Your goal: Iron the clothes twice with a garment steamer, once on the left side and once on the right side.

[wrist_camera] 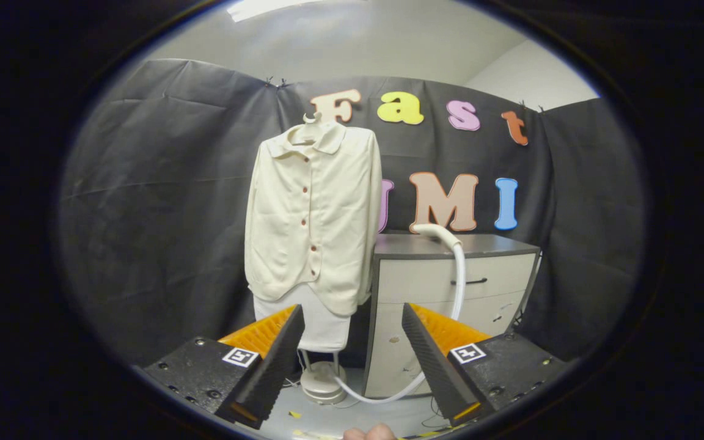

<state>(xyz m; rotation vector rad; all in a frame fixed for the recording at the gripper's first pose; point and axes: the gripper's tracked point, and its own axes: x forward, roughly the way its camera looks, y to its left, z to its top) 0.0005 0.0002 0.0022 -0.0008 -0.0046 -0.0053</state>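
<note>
Tool [352,342] — released, grasping nothing. Steamer head [430,231] rests on cabinet [450,269], beside cream shirt [315,220]. Advised: approach the head squarely, clench around its neck — hose [459,287] left slack.

Matt cloth shirt [314,220], glossy plastic hose [459,275]

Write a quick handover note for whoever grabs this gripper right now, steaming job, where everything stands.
Gripper: open, holding nothing, fingers apart and well short of everything.
Shirt: hanging buttoned on a hanger, beyond the fingers, over the steamer's board.
Steamer head: lying on the cabinet beside the shirt; hose runs down to the base on the floor.
Done: no pass apparent.
Left: pick up the steamer head, steam left side, then right side.
</note>
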